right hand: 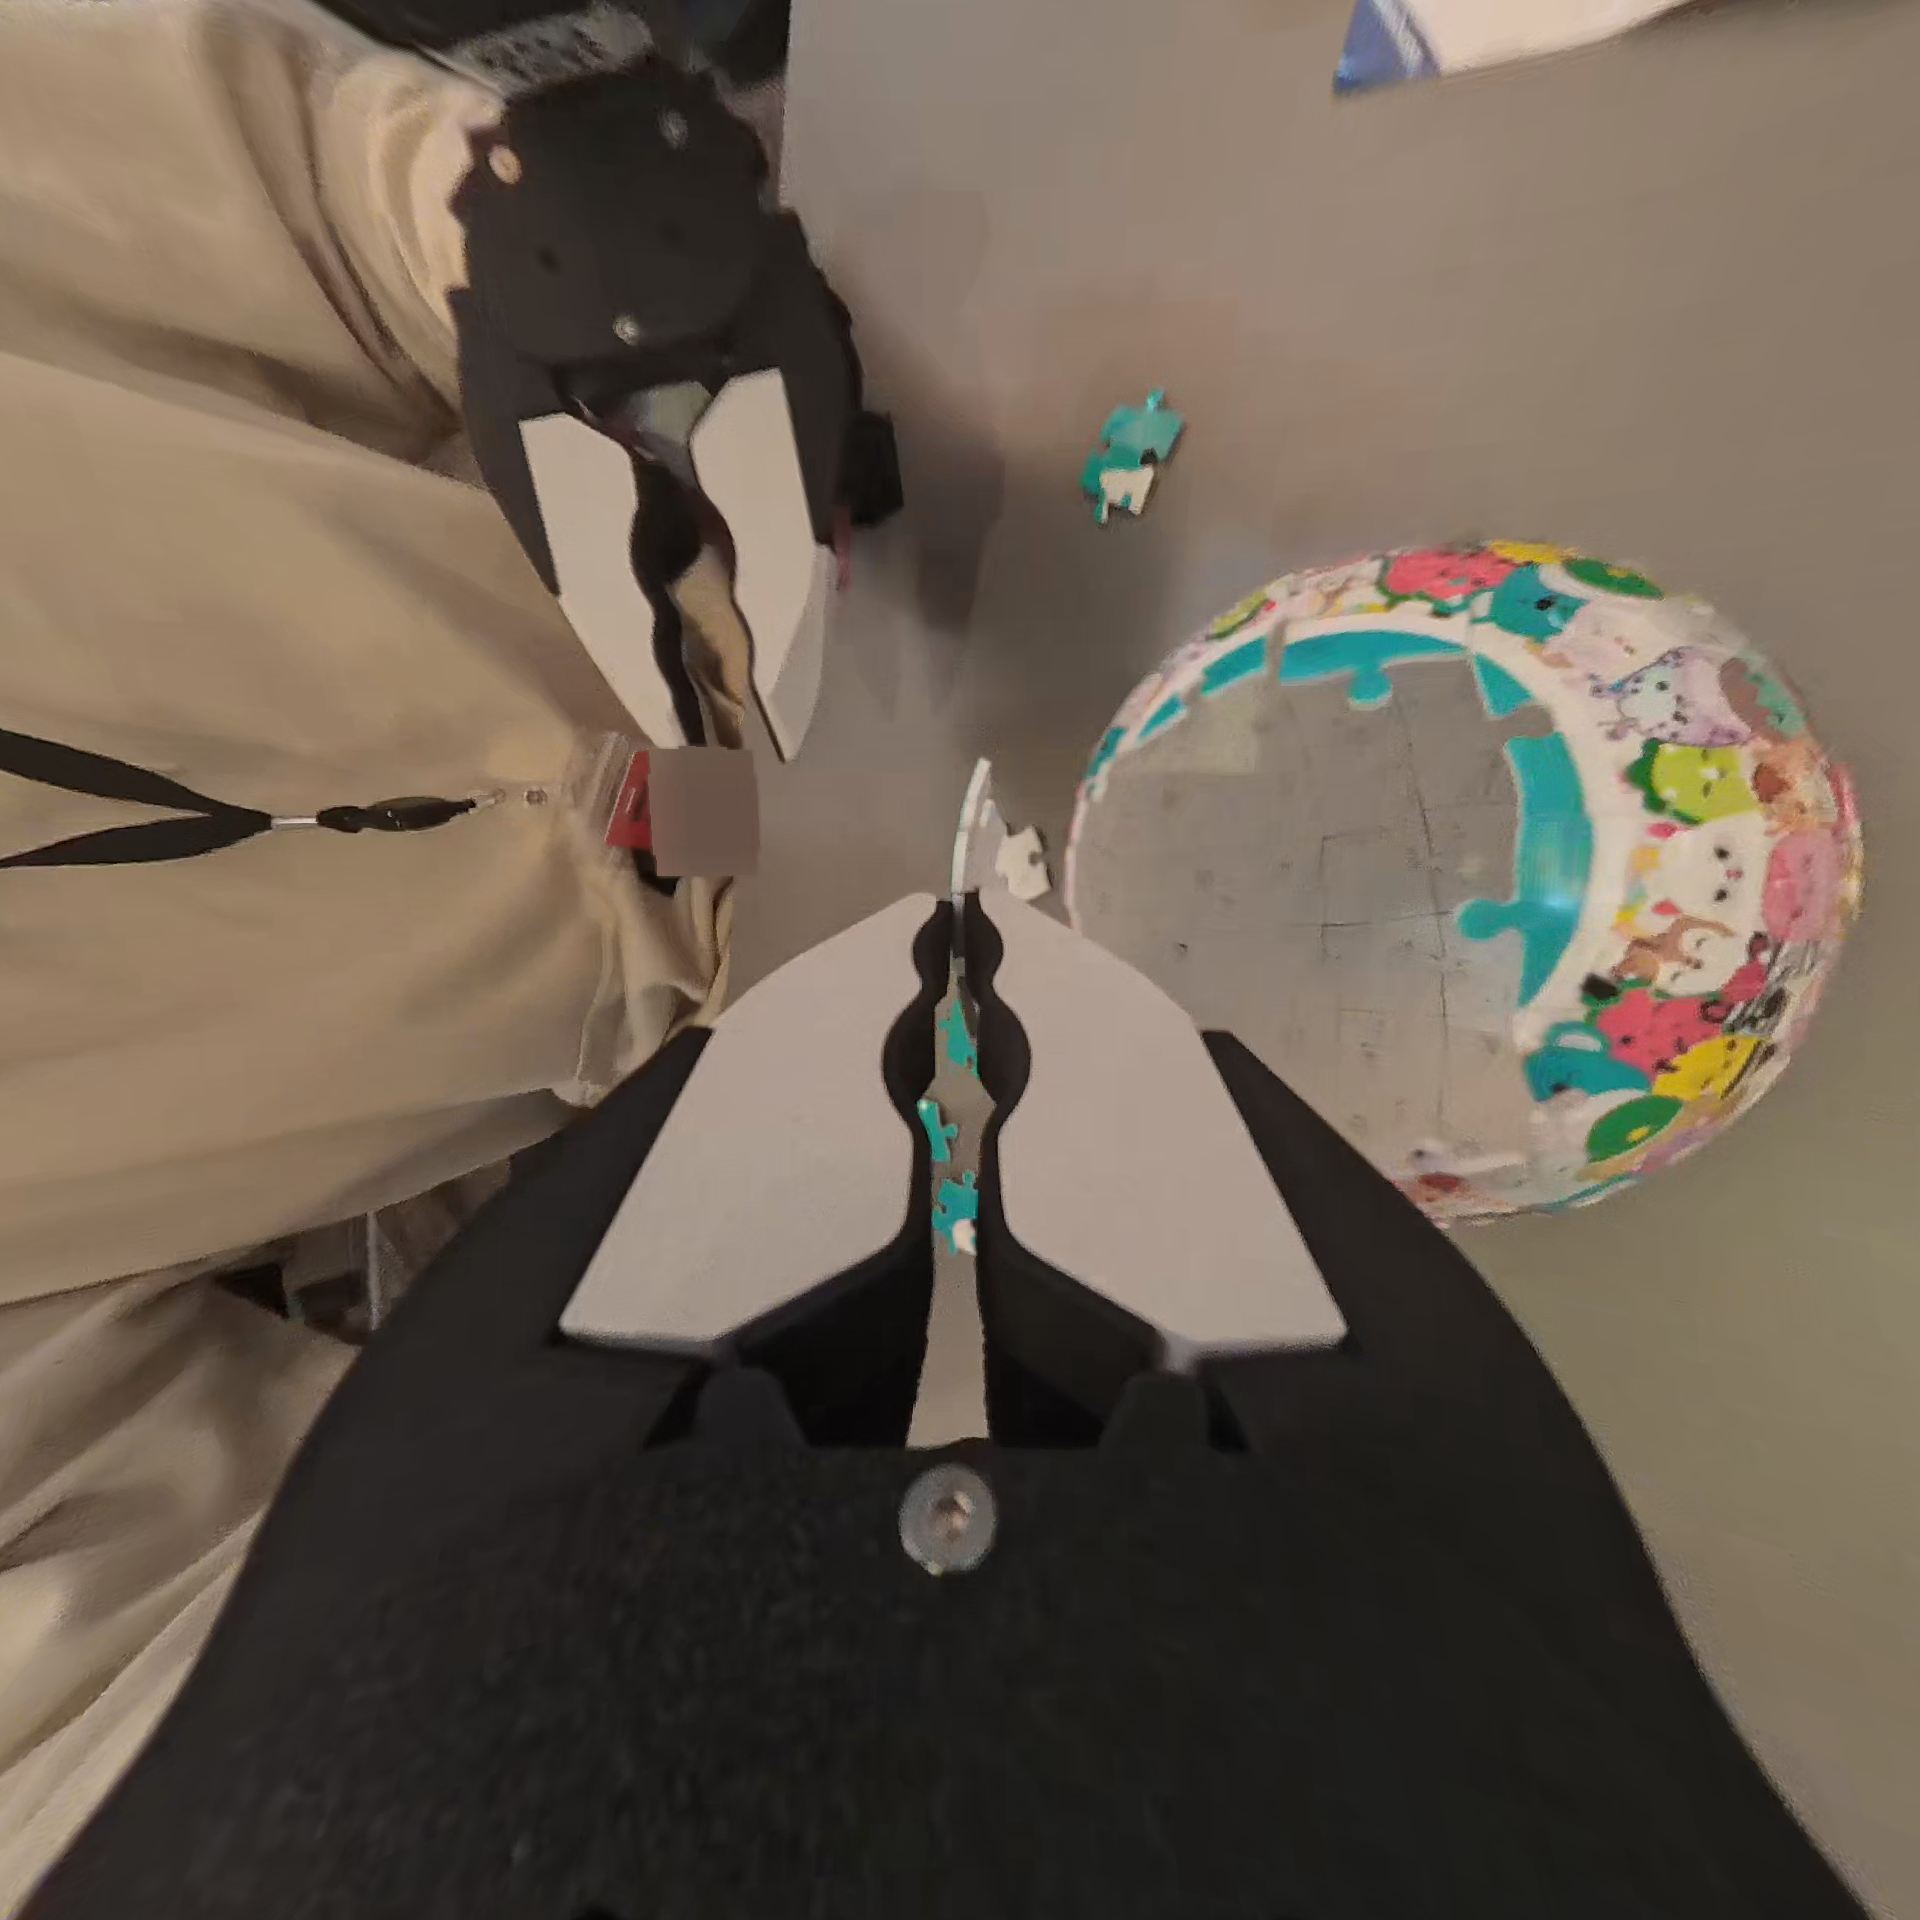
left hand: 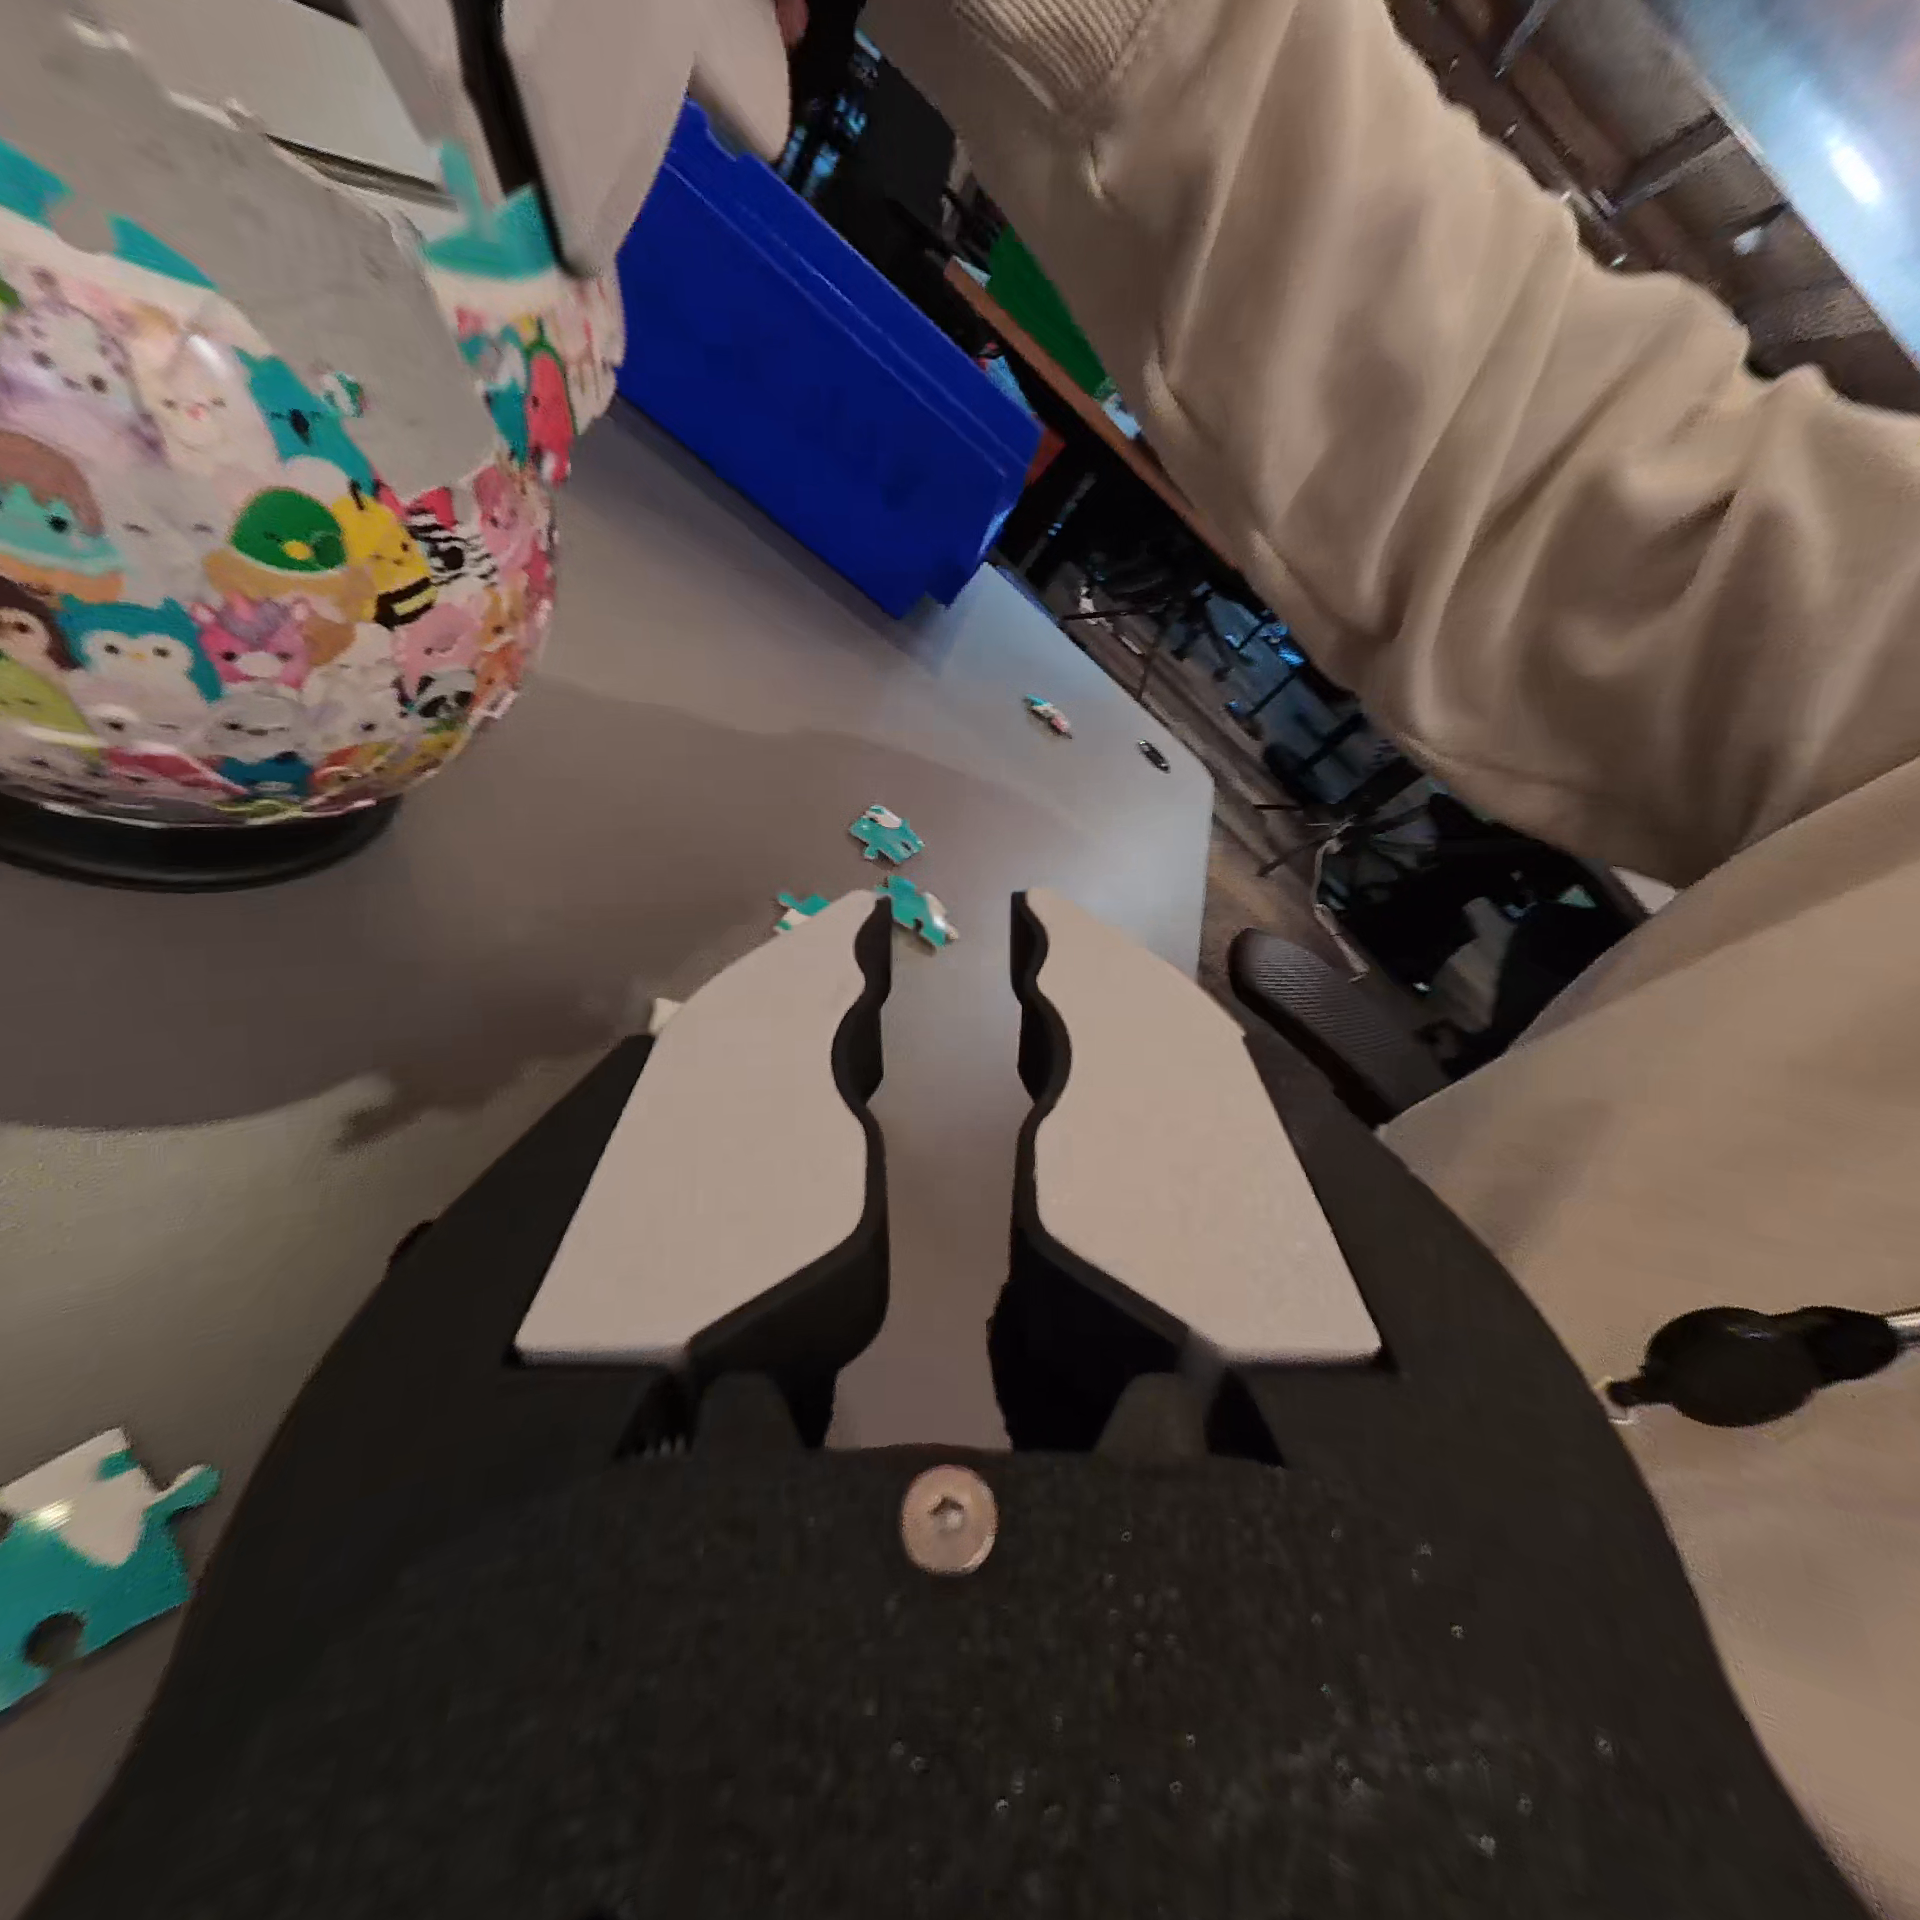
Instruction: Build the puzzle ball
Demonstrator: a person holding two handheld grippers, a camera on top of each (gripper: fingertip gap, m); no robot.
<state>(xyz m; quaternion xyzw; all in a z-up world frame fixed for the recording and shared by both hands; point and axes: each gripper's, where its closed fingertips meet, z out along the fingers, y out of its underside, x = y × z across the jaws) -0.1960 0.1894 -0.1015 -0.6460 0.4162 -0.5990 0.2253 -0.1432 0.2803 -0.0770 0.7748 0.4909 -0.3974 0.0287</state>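
The puzzle ball is a colourful sphere on a black stand at the upper left of the left wrist view, its top open and showing the grey inside. In the right wrist view the ball is at the right. My right gripper is shut on a puzzle piece, held edge-on just left of the ball's opening. My left gripper is open and empty above the table; in the right wrist view the left gripper is at the upper left. Loose teal pieces lie beyond its tips.
A blue bin stands behind the ball. The person's beige sleeve crosses the right side. One teal piece lies at the lower left, another piece lies above the ball. The table edge is on the right. Some 11 cm of space lies between my two pairs of fingers.
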